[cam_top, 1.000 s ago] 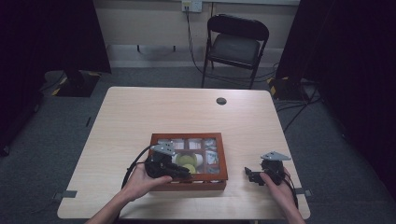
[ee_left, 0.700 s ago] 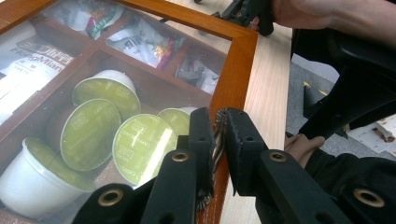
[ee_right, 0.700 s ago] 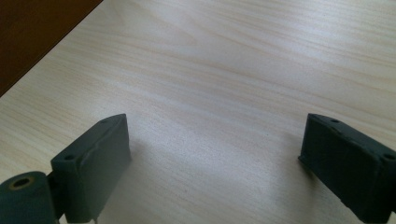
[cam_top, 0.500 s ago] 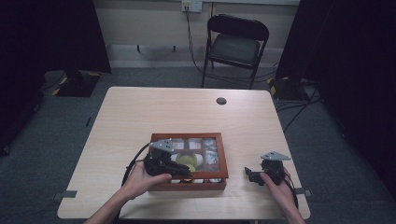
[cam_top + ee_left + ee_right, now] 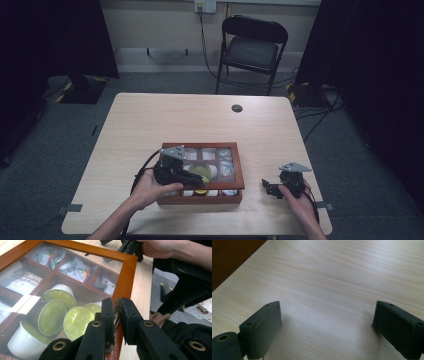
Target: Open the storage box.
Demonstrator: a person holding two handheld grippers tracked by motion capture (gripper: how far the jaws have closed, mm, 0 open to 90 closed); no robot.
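While my left gripper (image 5: 115,315) pinches the lid's latch (image 5: 116,312), a slip could drop the lid (image 5: 126,275); my right gripper (image 5: 324,326) idles, spread wide.

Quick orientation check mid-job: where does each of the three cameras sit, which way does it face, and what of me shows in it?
High view: above the person's side, looking forward and down on the table; both forearms, left gripper over the wooden box, right gripper beside it.
Left gripper view: rides the left gripper, looking across the glass lid; jaws pinch the brass latch.
Right gripper view: rides the right gripper, facing bare tabletop; jaws apart.
Shared: the box; the left gripper view also catches the right gripper.
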